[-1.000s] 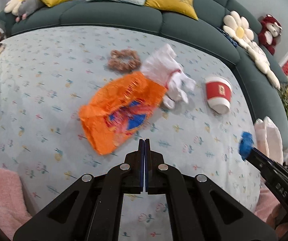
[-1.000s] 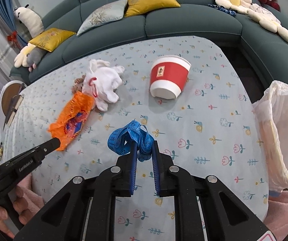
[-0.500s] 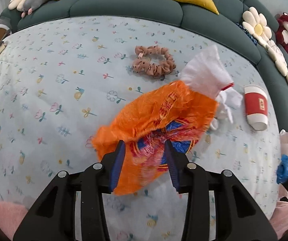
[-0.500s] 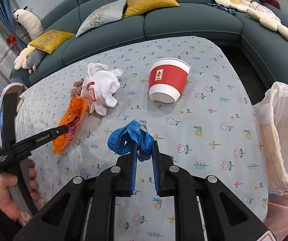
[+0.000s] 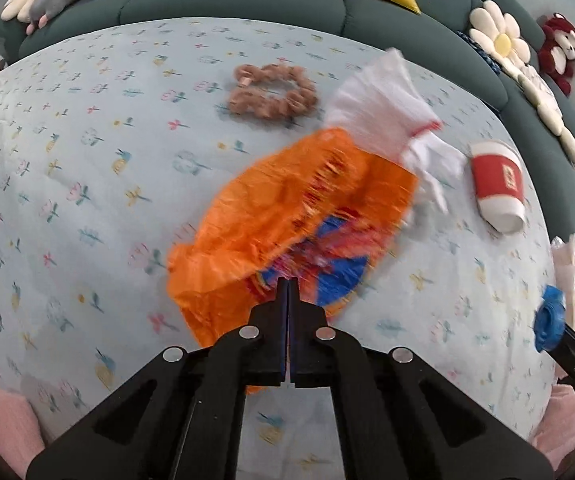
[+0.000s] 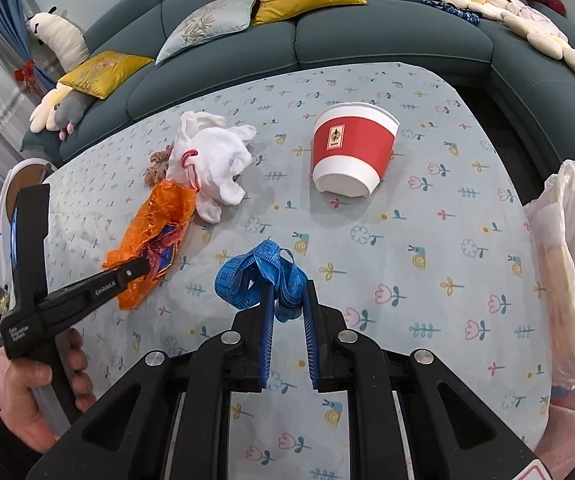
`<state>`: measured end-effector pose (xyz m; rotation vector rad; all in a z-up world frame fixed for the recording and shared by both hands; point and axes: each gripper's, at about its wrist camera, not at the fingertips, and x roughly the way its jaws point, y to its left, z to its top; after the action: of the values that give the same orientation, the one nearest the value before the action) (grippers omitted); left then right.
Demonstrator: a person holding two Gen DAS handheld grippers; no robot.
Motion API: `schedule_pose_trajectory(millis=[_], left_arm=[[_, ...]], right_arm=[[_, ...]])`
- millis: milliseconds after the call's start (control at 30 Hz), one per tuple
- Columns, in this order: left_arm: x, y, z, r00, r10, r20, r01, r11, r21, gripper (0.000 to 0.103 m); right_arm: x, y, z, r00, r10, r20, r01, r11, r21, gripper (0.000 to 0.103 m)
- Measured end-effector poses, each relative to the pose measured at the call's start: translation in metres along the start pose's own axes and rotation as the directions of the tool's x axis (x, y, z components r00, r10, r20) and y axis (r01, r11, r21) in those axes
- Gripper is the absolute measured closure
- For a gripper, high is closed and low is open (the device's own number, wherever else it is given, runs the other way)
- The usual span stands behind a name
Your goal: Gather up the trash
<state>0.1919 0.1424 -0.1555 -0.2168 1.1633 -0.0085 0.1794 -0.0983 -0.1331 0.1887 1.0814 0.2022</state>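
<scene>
our left tool (image 5: pixel 288 280) has just closed, pinching the orange wrapper's (image 5: pixel 287 208) near edge on the surface (image 5: pixel 67 160) to lift it; our right tool (image 6: pixel 287 300) grips the blue tape measure (image 6: pixel 255 276), near the trash bag (image 6: pixel 571 264).

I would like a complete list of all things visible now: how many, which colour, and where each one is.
orange wrapper: 1, orange with blue, table left, pinched by left gripper
white glove: 1, white, touching the wrapper's far end
scrunchie: 1, brown, behind glove
paper cup: 1, red and white, on its side
tape measure: 1, blue, in right gripper
plastic bag: 1, translucent white, table's right edge
tablecloth: 1, pale blue, floral
sofa: 1, teal, behind table
left gripper: black, shut on wrapper
right gripper: black, holding tape
hand: 1, lower left
</scene>
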Motion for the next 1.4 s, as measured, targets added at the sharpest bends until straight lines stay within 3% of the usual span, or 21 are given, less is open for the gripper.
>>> schedule_pose_trajectory(millis=[433,567,667,700,733,800,967,1167,1233,1267,1333,1400], left_arm=[[-0.037,-0.076,-0.047,0.998,-0.068,0.013,0.067,0.995,0.080,0.103],[-0.049,-0.089,-0.047,0.997,-0.068,0.037,0.064,0.994,0.092,0.103],[-0.054,-0.077,-0.033,0.997,-0.037,0.062,0.032,0.996,0.086,0.100],[-0.056,-0.072,-0.029,0.997,-0.019,0.070,0.013,0.996,0.086,0.091],[-0.057,-0.062,-0.021,0.997,0.014,0.080,-0.021,0.996,0.090,0.067],[-0.058,-0.044,-0.009,0.995,0.039,0.089,-0.047,0.995,0.093,0.033],[-0.030,-0.008,0.011,0.993,0.107,0.046,-0.114,0.974,0.197,0.034],[0.006,0.003,0.017,0.995,0.095,0.003,-0.094,0.973,0.209,0.037],[0.016,0.003,0.018,0.996,0.085,-0.007,-0.082,0.977,0.198,0.051],[0.016,0.003,0.019,0.996,0.086,0.000,-0.085,0.978,0.193,0.053],[0.015,0.001,0.018,0.996,0.085,0.028,-0.088,0.980,0.180,0.070],[0.014,0.000,0.017,0.997,0.070,0.031,-0.074,0.984,0.164,0.076]], right_arm=[[-0.040,-0.037,-0.006,0.997,0.008,0.075,-0.013,0.998,0.062,0.089],[-0.051,-0.050,-0.006,0.995,0.004,0.095,-0.011,0.997,0.076,0.089],[-0.055,-0.055,-0.004,0.994,-0.001,0.105,-0.007,0.997,0.075,0.089],[-0.055,-0.056,-0.003,0.994,-0.001,0.107,-0.007,0.997,0.077,0.089],[-0.054,-0.057,-0.001,0.994,0.000,0.108,-0.009,0.997,0.080,0.089],[-0.052,-0.056,0.000,0.994,0.004,0.109,-0.013,0.997,0.082,0.089],[-0.038,-0.045,0.005,0.996,0.021,0.091,-0.028,0.997,0.077,0.089],[-0.023,-0.028,0.009,0.998,0.034,0.061,-0.037,0.998,0.057,0.089],[-0.021,-0.023,0.010,0.998,0.035,0.056,-0.038,0.998,0.049,0.089],[-0.020,-0.022,0.011,0.998,0.035,0.055,-0.038,0.998,0.044,0.089],[-0.020,-0.019,0.011,0.998,0.035,0.055,-0.037,0.999,0.038,0.089],[-0.020,-0.019,0.011,0.998,0.036,0.054,-0.038,0.998,0.039,0.089]])
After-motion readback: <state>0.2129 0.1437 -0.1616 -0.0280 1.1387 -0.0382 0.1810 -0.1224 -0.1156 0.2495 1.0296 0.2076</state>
